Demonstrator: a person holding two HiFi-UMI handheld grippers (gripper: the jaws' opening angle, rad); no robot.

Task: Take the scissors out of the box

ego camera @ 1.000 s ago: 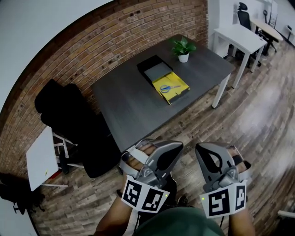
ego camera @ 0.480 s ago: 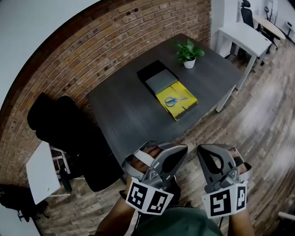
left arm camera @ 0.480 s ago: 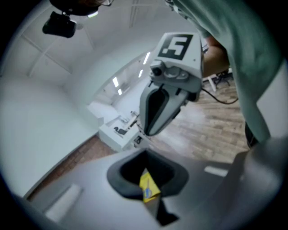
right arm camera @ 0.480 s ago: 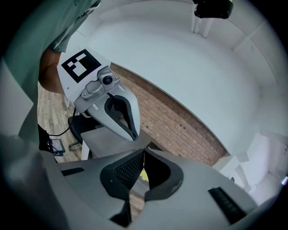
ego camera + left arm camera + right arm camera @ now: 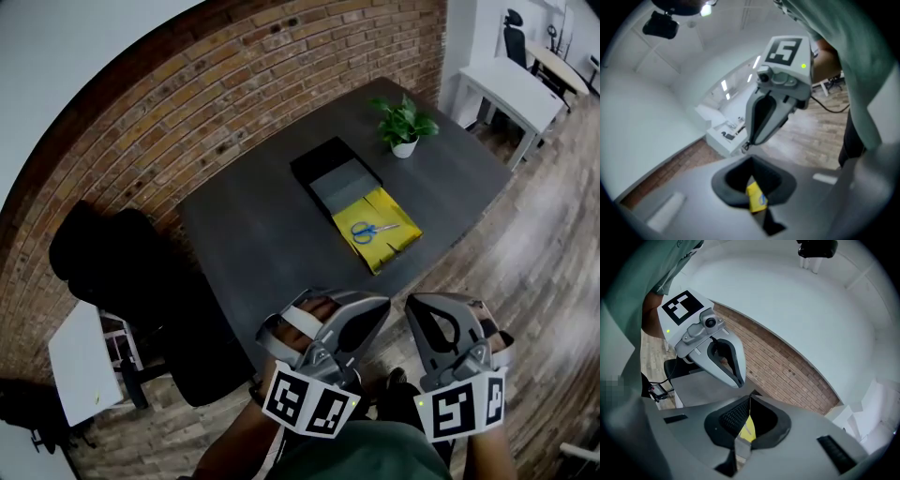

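Here, scissors (image 5: pixel 373 230) lying in yellow box (image 5: pixel 389 253) on dark table (image 5: pixel 253 234), left gripper (image 5: pixel 381 308) and right gripper (image 5: pixel 415 307) both clenched, empty.

Left gripper (image 5: pixel 373 307) and right gripper (image 5: pixel 419 307) side by side, jaws together.

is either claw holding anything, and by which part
Nothing is held. The left claw and right claw are both shut and empty, short of the table; the scissors lie in the yellow box.
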